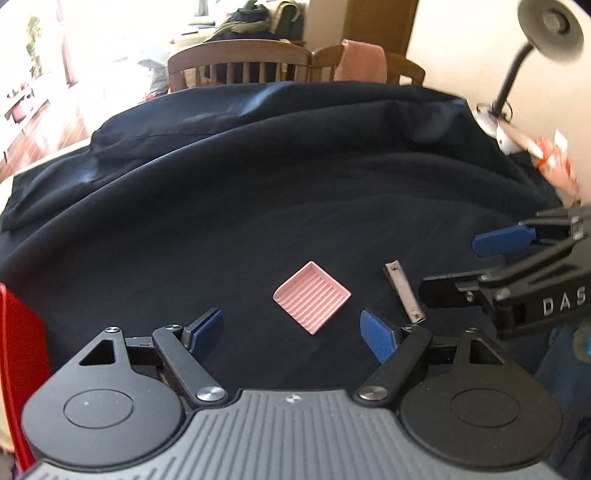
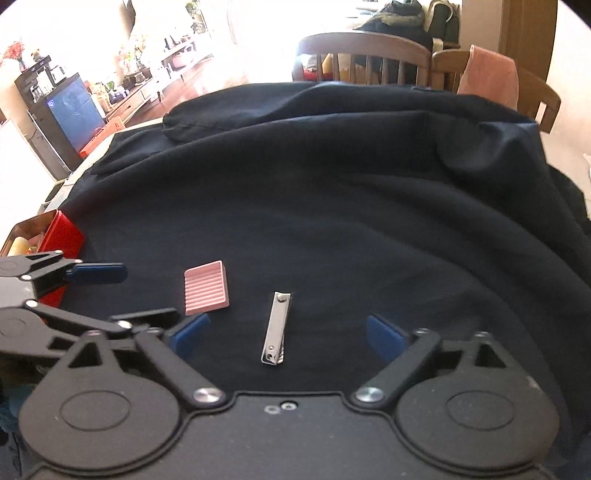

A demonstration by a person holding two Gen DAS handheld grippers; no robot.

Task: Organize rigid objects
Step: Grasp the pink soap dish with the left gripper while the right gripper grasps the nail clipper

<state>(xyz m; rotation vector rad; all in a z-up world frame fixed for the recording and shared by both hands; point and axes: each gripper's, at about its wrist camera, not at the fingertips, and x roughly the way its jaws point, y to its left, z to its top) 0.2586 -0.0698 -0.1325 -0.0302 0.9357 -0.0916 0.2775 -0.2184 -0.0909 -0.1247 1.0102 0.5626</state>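
The pink dish [image 1: 312, 297] lies flat on the dark cloth [image 1: 258, 184], just ahead of the left gripper [image 1: 293, 334] and in line with the gap between its spread blue pads, touching neither. The nail clipper [image 2: 276, 328] lies just beside the dish on the same cloth, ahead of the right gripper [image 2: 286, 338], whose jaws also stand wide with nothing in them; the clipper's near end reaches in between the pads without touching them.

The dish is small, square and ribbed with parallel grooves and a low raised rim, one corner turned toward the left gripper. The clipper is a slim, shiny metal bar with a rivet at each end.

A red box [image 2: 61, 236] stands at the cloth's edge, well apart from the dish on the side away from the clipper. Beyond the dish the cloth rises in folds, with wooden chairs [image 1: 240, 62] behind. A desk lamp [image 1: 546, 29] stands at the far corner on the clipper's side. Nothing lies between either gripper and the dish or clipper.
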